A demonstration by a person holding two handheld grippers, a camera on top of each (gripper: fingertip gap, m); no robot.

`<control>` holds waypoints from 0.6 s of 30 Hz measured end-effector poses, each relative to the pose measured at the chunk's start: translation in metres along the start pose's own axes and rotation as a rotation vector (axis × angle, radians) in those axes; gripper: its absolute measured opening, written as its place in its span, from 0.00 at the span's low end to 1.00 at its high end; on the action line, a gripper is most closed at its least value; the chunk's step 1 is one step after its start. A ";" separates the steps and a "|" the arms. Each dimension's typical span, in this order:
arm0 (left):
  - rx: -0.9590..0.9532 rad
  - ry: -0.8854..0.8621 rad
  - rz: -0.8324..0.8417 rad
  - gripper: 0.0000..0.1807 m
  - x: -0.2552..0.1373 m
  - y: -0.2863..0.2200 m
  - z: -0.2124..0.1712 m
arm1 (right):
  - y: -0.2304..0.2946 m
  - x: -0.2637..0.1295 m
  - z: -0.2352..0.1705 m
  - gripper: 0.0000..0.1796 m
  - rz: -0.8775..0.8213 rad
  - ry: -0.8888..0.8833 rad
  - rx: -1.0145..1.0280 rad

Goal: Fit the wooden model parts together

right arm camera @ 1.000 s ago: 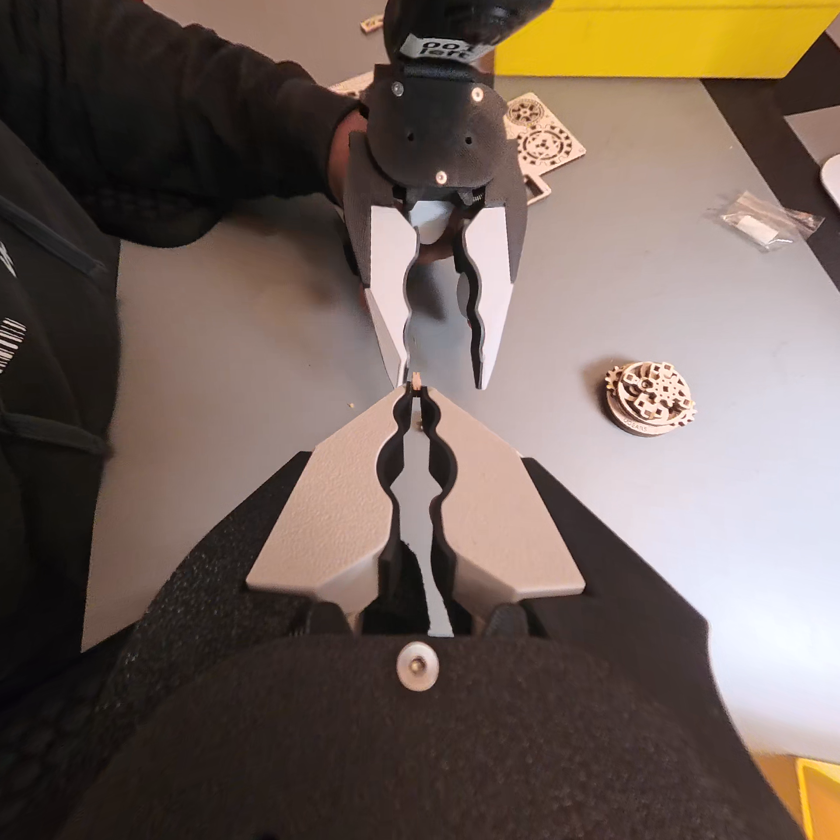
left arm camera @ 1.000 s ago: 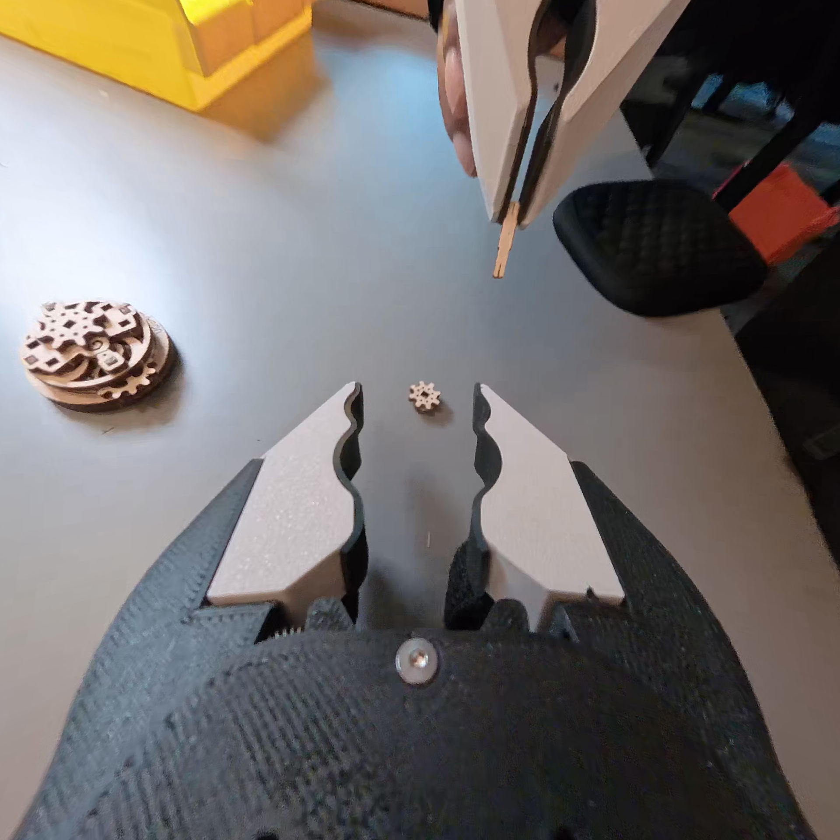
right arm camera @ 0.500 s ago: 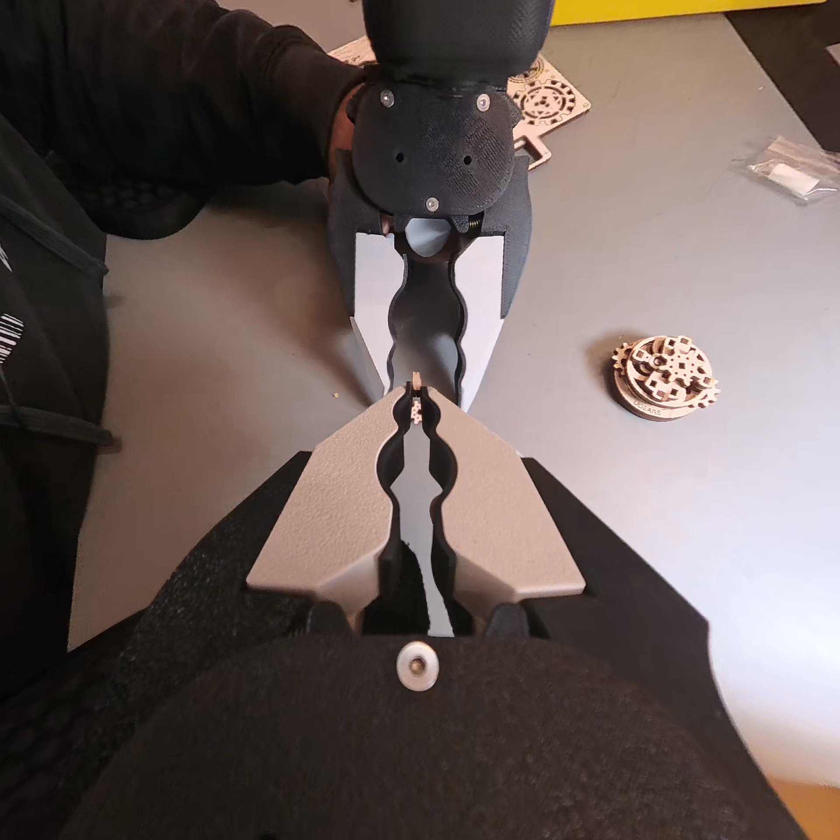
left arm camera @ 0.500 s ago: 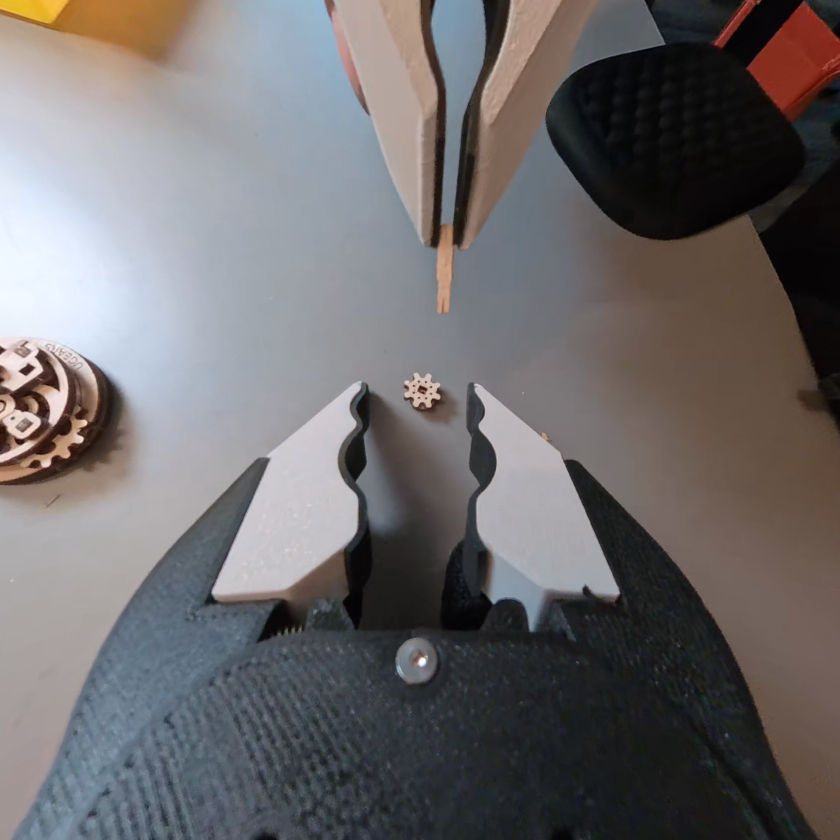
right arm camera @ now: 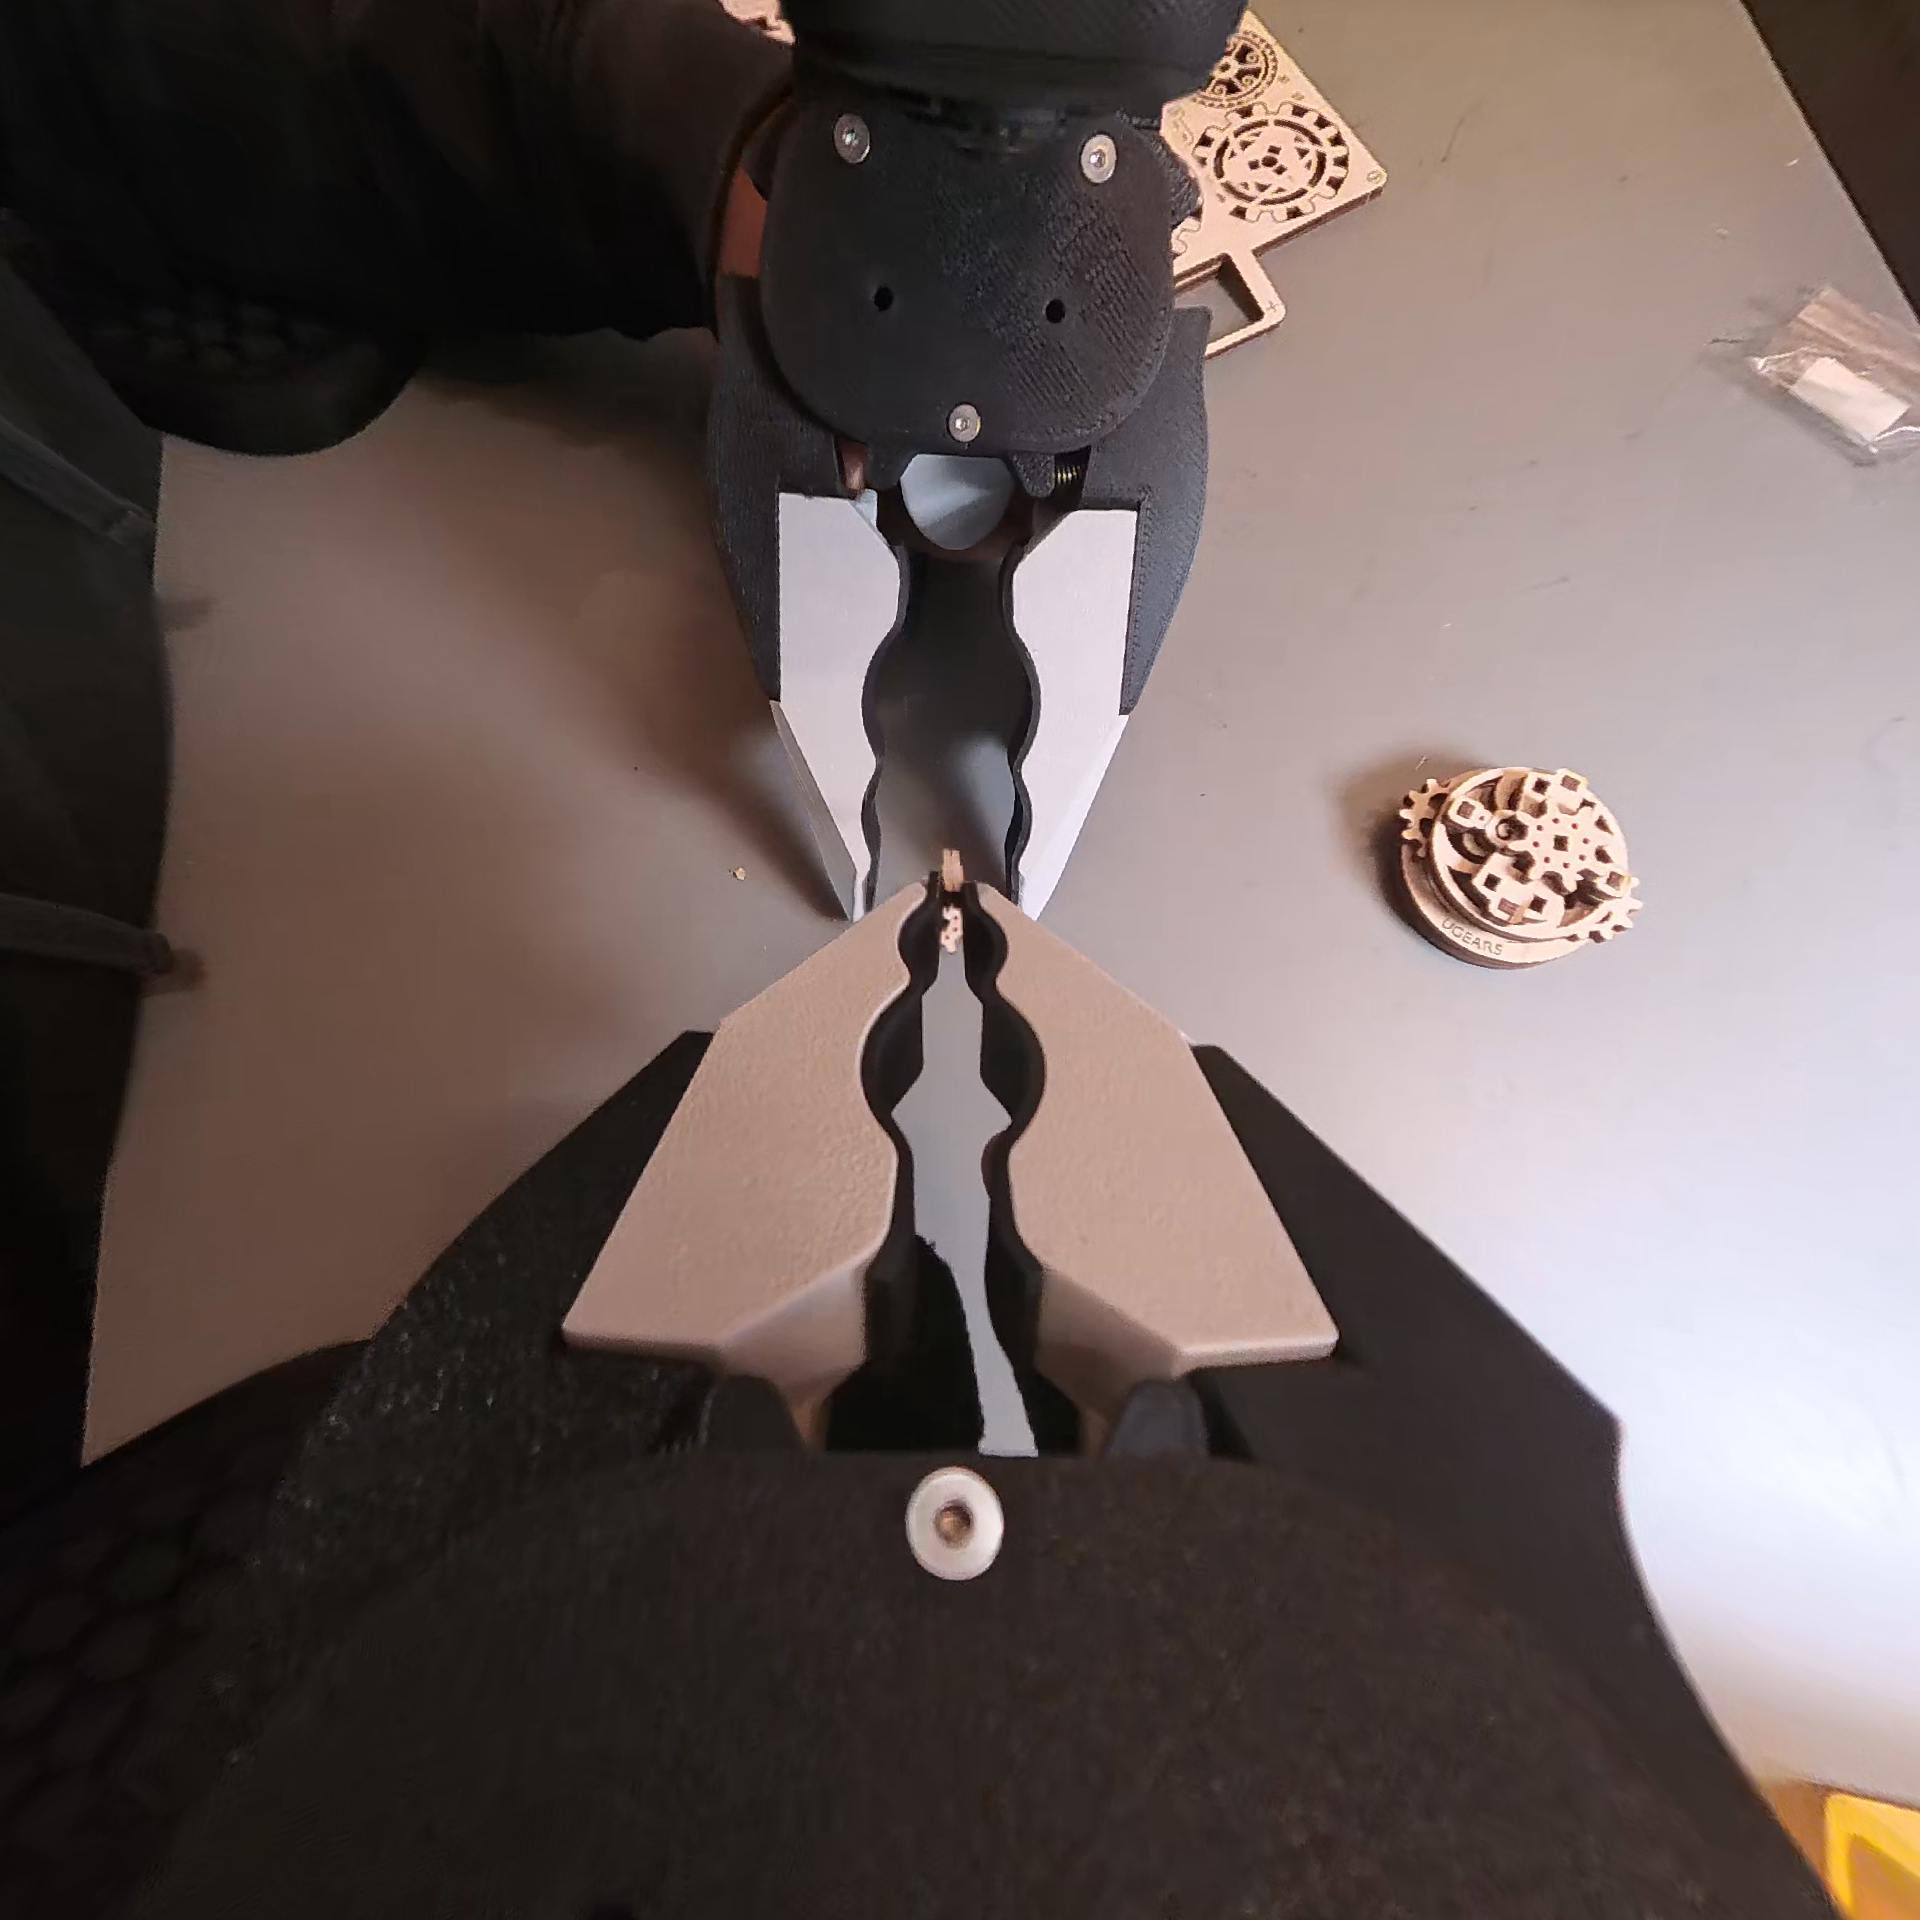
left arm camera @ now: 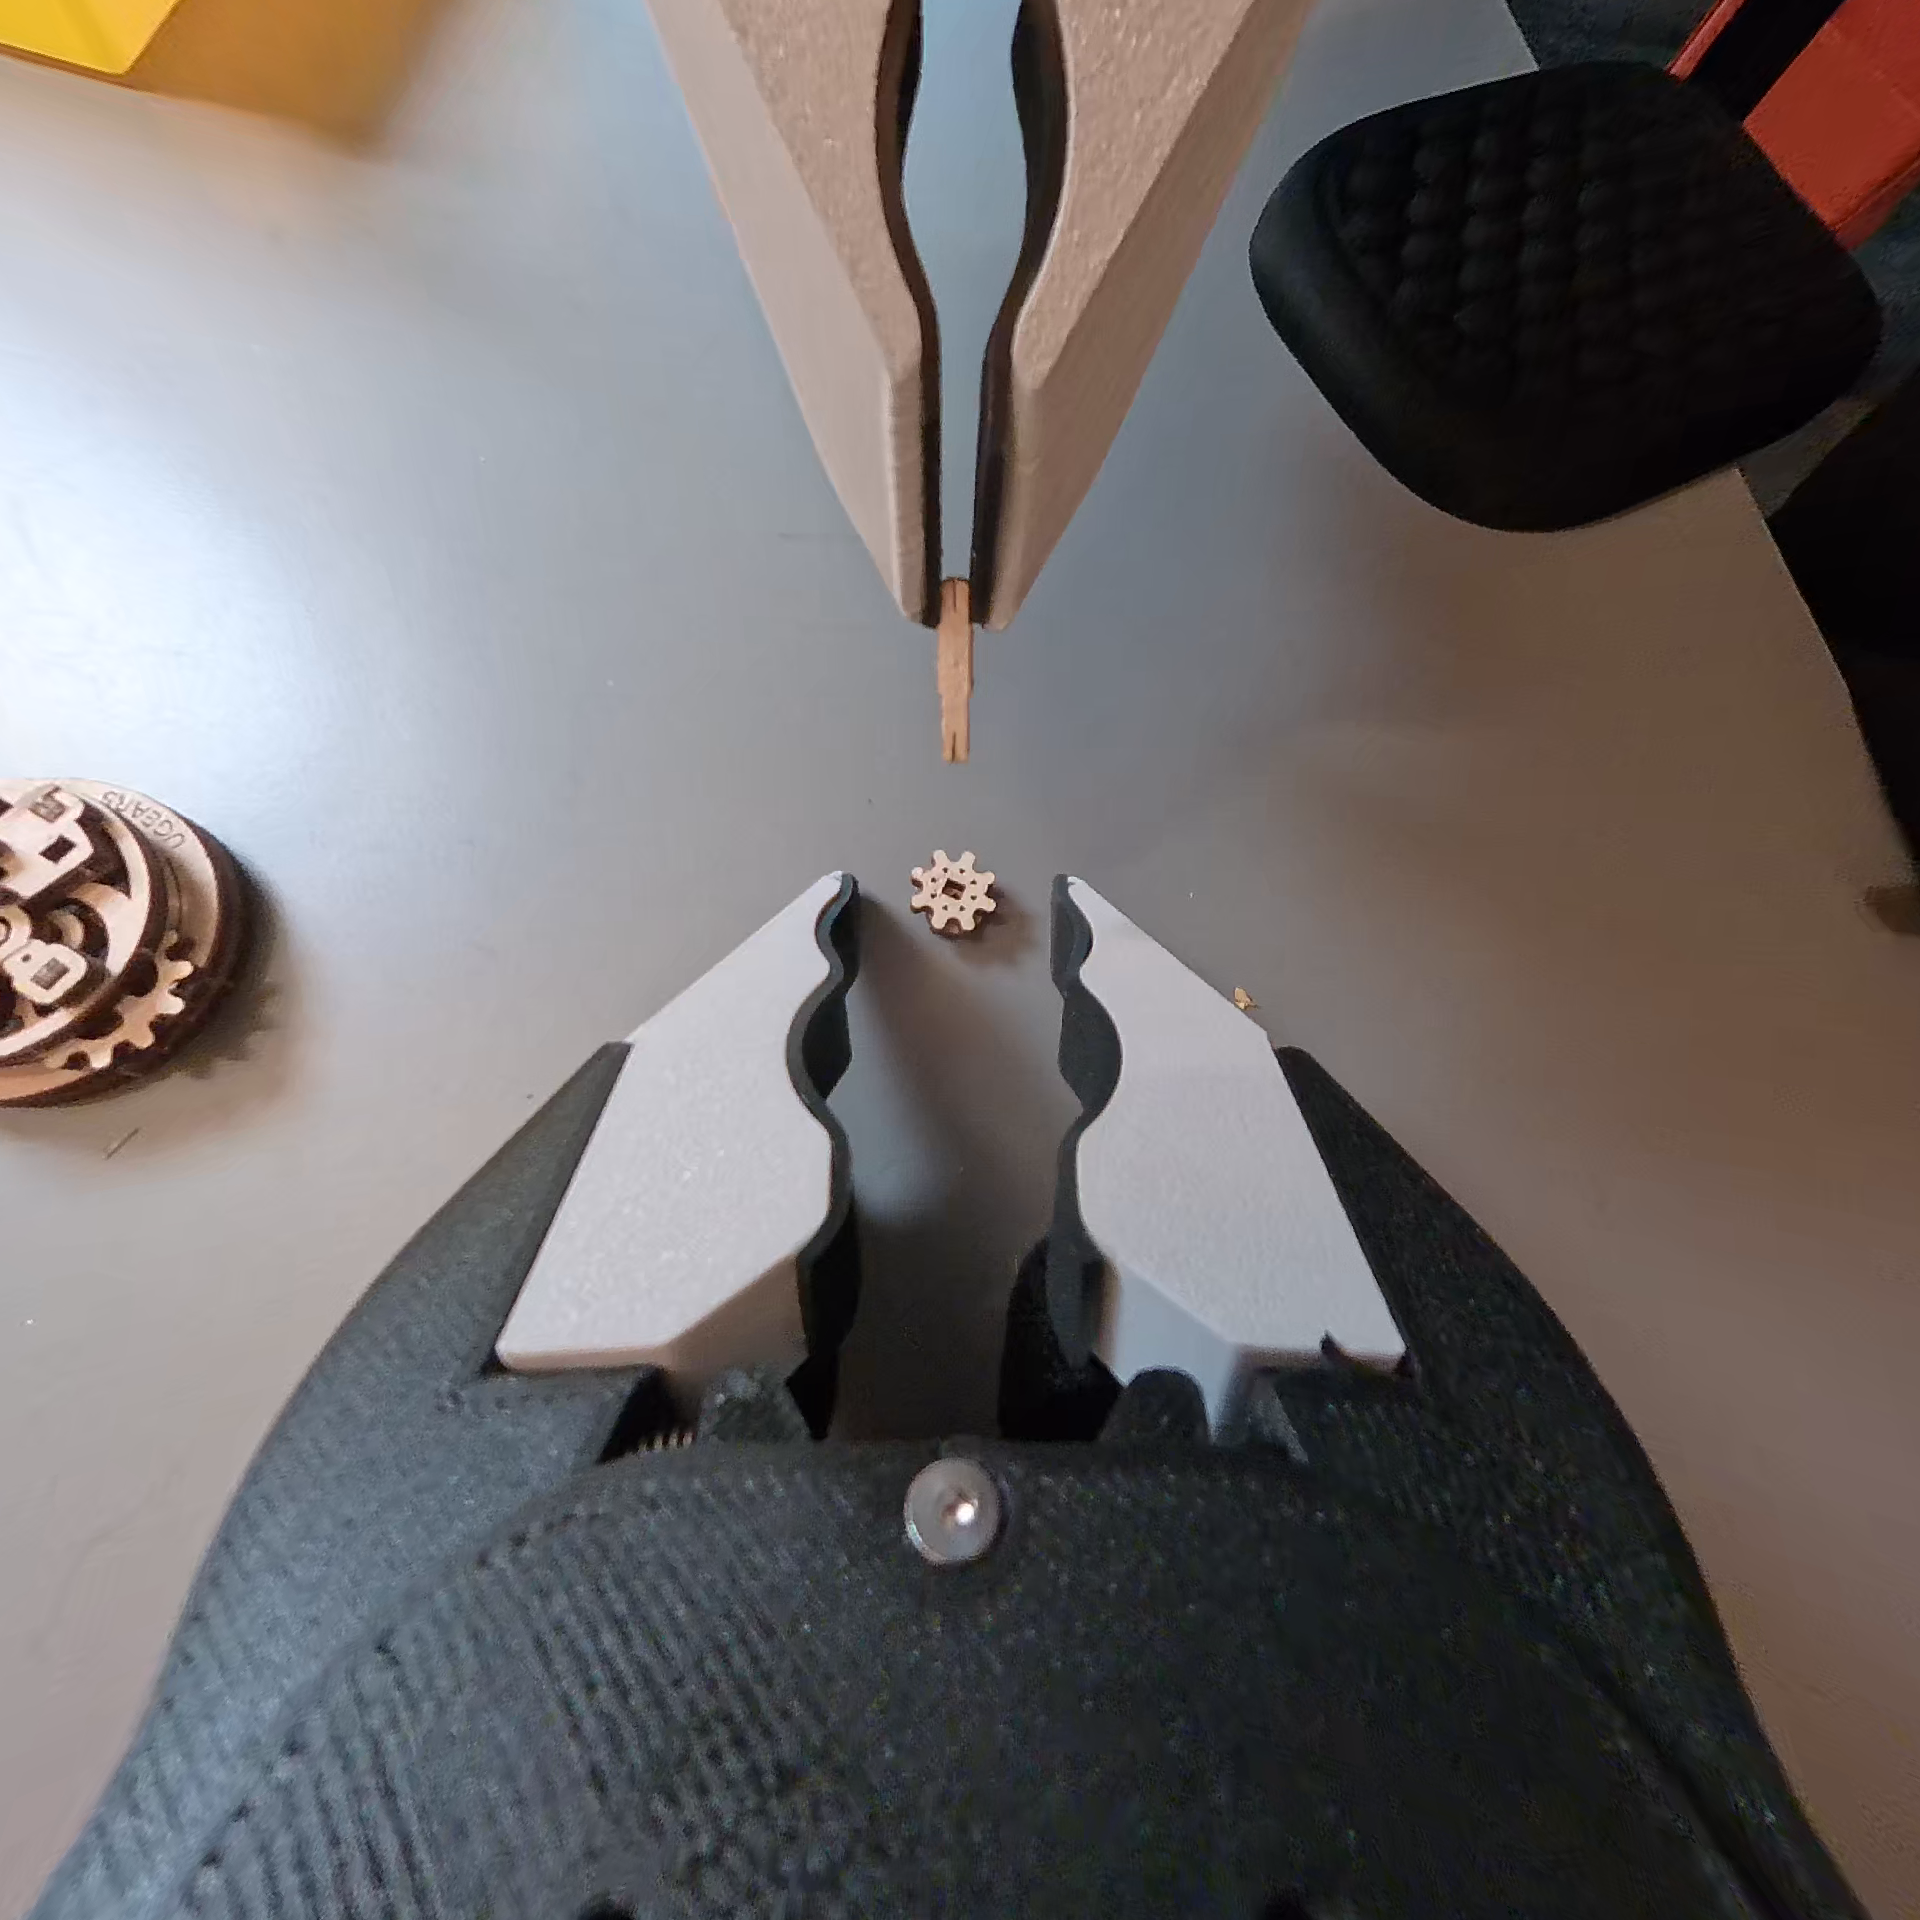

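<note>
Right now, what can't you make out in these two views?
- Gear on the table: right wrist view shows only a sliver, behind the right gripper fingertips.
- Peg: upper end hidden between the right gripper's fingers; whether its tip is above the gear or beyond it is unclear.
- Round model: cut off by the left wrist view's left edge.
- Parts sheet: mostly behind the left gripper, cut by the top edge.

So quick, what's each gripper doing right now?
Left gripper: open, holding nothing, its fingers either side of the small gear.
Right gripper: closed on the wooden pin.
</note>
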State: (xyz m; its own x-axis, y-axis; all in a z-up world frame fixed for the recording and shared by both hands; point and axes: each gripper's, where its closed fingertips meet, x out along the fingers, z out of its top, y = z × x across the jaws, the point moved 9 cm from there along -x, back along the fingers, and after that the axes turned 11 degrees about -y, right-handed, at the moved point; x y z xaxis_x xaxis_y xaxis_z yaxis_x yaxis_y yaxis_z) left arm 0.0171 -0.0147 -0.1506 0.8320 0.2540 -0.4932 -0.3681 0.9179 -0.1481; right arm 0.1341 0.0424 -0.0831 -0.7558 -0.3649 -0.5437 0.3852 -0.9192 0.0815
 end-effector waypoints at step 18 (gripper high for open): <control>0.005 -0.001 0.010 0.19 -0.005 -0.001 -0.003 | 0.002 0.031 0.005 0.00 0.271 0.310 -0.540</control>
State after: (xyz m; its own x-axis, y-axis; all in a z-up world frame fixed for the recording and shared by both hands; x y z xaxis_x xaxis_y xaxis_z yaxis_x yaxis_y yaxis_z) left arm 0.0121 -0.0182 -0.1507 0.8287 0.2631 -0.4940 -0.3739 0.9170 -0.1388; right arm 0.1093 0.0283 -0.0953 -0.4396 -0.4383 -0.7840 0.8109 -0.5690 -0.1366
